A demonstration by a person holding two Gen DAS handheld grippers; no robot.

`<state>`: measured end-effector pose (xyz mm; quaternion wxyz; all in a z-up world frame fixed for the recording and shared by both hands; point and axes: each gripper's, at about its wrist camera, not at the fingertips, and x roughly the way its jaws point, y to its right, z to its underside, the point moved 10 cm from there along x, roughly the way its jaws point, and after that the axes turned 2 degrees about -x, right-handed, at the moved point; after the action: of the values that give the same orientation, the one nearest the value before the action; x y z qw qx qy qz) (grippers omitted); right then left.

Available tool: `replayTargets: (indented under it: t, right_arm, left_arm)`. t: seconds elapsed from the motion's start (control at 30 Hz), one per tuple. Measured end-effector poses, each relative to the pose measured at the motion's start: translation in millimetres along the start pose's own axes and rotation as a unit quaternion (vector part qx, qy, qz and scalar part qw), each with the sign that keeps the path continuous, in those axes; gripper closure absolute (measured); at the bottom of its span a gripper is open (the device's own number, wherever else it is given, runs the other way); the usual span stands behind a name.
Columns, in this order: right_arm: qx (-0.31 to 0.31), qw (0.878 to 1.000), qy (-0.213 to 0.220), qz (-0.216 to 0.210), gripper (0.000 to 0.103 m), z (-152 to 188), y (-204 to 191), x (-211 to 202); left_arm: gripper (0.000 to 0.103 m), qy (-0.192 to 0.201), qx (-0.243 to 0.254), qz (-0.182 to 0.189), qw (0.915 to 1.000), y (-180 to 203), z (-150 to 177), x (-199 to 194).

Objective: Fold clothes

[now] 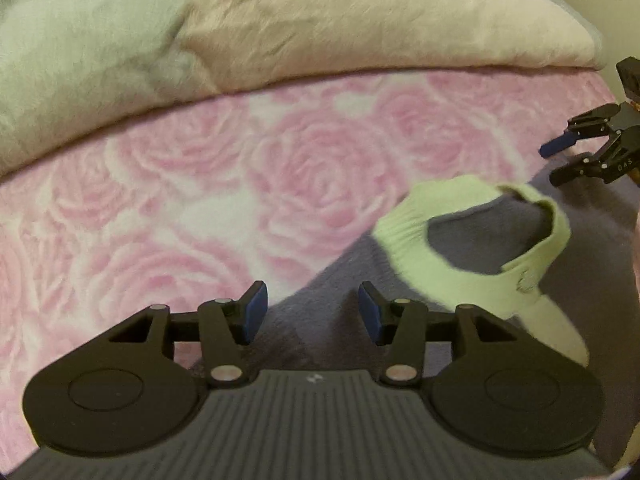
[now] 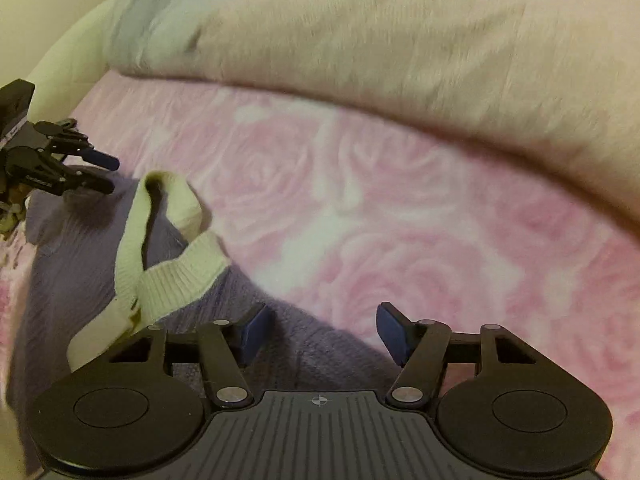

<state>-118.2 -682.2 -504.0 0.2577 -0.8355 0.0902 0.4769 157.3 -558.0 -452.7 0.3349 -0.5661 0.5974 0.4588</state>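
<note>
A grey-purple knit sweater [image 1: 344,292] with a pale green ribbed collar [image 1: 404,228] lies on the pink rose blanket [image 1: 200,200]. My left gripper [image 1: 310,308] is open and empty, just above the sweater's left shoulder. In the right wrist view the sweater [image 2: 72,272] and collar [image 2: 180,276] lie to the left. My right gripper [image 2: 326,332] is open and empty over the sweater's right shoulder edge. The right gripper also shows at the far right of the left wrist view [image 1: 558,162], open. The left gripper shows at the far left of the right wrist view [image 2: 108,176], open.
A thick cream duvet [image 1: 320,24] is bunched along the far side of the bed, also in the right wrist view [image 2: 400,32]. The pink rose blanket [image 2: 400,220] covers the bed beyond the sweater. A pale wall [image 2: 48,40] stands at the far left.
</note>
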Motion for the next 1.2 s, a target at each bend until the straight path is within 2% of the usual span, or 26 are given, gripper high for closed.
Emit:
replayTargets:
  t: [0.03, 0.1, 0.13, 0.17, 0.2, 0.27, 0.37, 0.47, 0.5, 0.53, 0.6, 0.67, 0.7, 0.73, 0.8, 0.83, 0.87, 0.9, 0.93, 1.03, 1.13, 1.17, 1.2]
  right_arm:
    - [0.002, 1.0, 0.001, -0.004, 0.039, 2, -2, 3]
    - [0.003, 1.0, 0.003, -0.002, 0.063, 6, -5, 5]
    - [0.004, 1.0, 0.003, 0.001, 0.082, 9, -6, 3]
    - [0.003, 1.0, 0.006, -0.003, 0.087, 11, -9, -3]
    - [-0.007, 1.0, 0.012, -0.002, 0.088, 12, -13, -9]
    - [-0.036, 0.998, 0.049, 0.023, 0.089, 11, -19, -32]
    - [-0.042, 0.988, 0.129, 0.075, 0.09, 2, -15, -75]
    - [-0.036, 0.973, 0.178, 0.143, 0.09, 1, -5, -85]
    - [-0.024, 0.97, 0.18, 0.164, 0.09, 2, 3, -77]
    - [-0.008, 0.967, 0.177, 0.185, 0.089, 2, 12, -66]
    - [0.027, 0.969, 0.133, 0.206, 0.079, 7, 31, -31]
    - [0.057, 0.961, 0.141, 0.229, 0.039, 5, 40, -28]
    - [0.068, 0.955, 0.159, 0.243, 0.034, 2, 40, -37]
    - [0.077, 0.947, 0.179, 0.256, 0.033, -1, 38, -49]
    - [0.079, 0.948, 0.181, 0.251, 0.034, 3, 30, -52]
    - [0.079, 0.949, 0.18, 0.247, 0.034, 5, 26, -52]
    - [0.079, 0.95, 0.178, 0.242, 0.034, 7, 21, -52]
    - [0.079, 0.952, 0.177, 0.238, 0.034, 10, 17, -52]
    - [0.079, 0.953, 0.175, 0.233, 0.034, 12, 12, -51]
    - [0.078, 0.957, 0.17, 0.22, 0.035, 19, -1, -51]
    - [0.078, 0.961, 0.165, 0.206, 0.035, 26, -14, -50]
    - [0.078, 0.963, 0.163, 0.202, 0.035, 28, -19, -50]
    - [0.074, 0.964, 0.167, 0.194, 0.035, 33, -30, -57]
  left_arm:
    - [0.056, -0.007, 0.0, 0.004, 1.0, 0, 5, 6]
    - [0.06, 0.001, 0.028, -0.008, 0.9996, 4, 10, 10]
    - [0.076, 0.011, 0.033, -0.008, 0.9994, 6, 10, 7]
    - [0.083, 0.023, 0.035, -0.005, 0.9991, 8, 9, 2]
    - [0.088, 0.034, 0.038, -0.003, 0.9987, 11, 8, -3]
    - [0.09, 0.06, 0.05, -0.002, 0.9969, 16, 6, -15]
    - [0.089, 0.114, 0.079, -0.033, 0.9898, 20, -5, -33]
    - [0.087, 0.159, 0.049, -0.073, 0.9833, 13, -28, -28]
    - [0.086, 0.171, 0.037, -0.087, 0.9807, 10, -35, -23]
    - [0.084, 0.163, 0.037, -0.107, 0.98, 9, -38, -10]
    - [0.076, 0.137, 0.042, -0.153, 0.9778, 8, -42, 17]
    - [0.075, 0.145, -0.004, -0.154, 0.9774, 7, -45, 12]
    - [0.074, 0.151, -0.03, -0.152, 0.9764, 6, -46, 8]
    - [0.074, 0.169, -0.058, -0.132, 0.975, 7, -45, 0]
    - [0.078, 0.21, -0.115, -0.084, 0.9672, 10, -42, -19]
    - [0.086, 0.23, -0.144, -0.059, 0.9606, 12, -41, -29]
    - [0.091, 0.221, -0.14, -0.03, 0.9647, 22, -40, -26]
    - [0.092, 0.194, -0.108, -0.007, 0.975, 38, -37, -15]
    - [0.093, 0.153, -0.063, -0.001, 0.9863, 54, -30, 1]
    - [0.093, 0.12, -0.005, -0.051, 0.9915, 68, -23, 26]
    - [0.091, 0.158, -0.114, -0.067, 0.9786, 49, -16, 4]
    - [0.091, 0.17, -0.14, -0.062, 0.9734, 46, -10, -7]
    - [0.091, 0.173, -0.145, -0.051, 0.9728, 48, -1, -17]
